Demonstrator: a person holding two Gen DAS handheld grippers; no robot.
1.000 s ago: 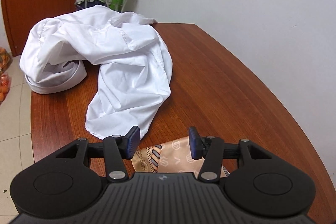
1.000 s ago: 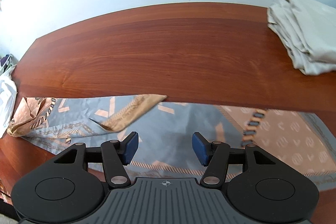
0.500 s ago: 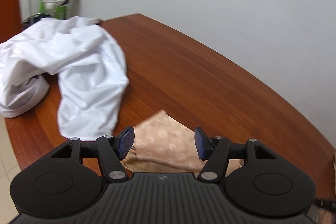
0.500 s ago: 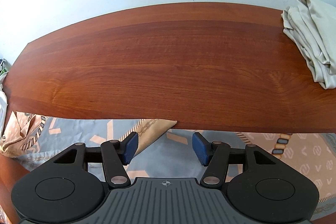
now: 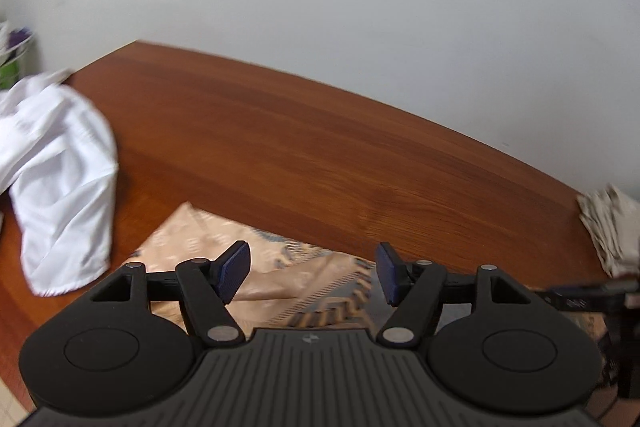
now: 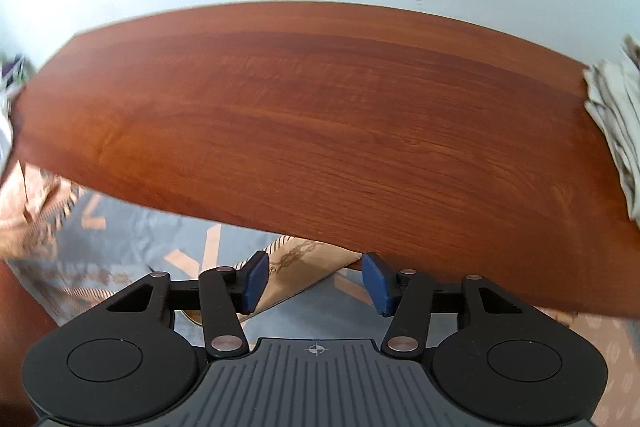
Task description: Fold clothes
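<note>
A grey and tan patterned scarf [image 6: 132, 243] lies flat along the near edge of the wooden table [image 6: 320, 99]. One of its tan corners [image 6: 304, 259] is folded over and lies between the fingers of my right gripper [image 6: 314, 281], whose jaws are closing with the pads still apart from the cloth. In the left wrist view the scarf's tan left end [image 5: 208, 243] lies under my left gripper [image 5: 310, 273], whose jaws are opening with nothing gripped.
A crumpled white shirt [image 5: 60, 179] lies at the table's left end. A folded beige garment [image 6: 616, 123] sits at the right end, seen also as the beige garment [image 5: 612, 227] in the left wrist view. A white wall runs behind the table.
The left gripper has swung right, away from the white shirt, and its jaws have widened. The right gripper has moved closer to the folded tan corner and its jaws have narrowed.
</note>
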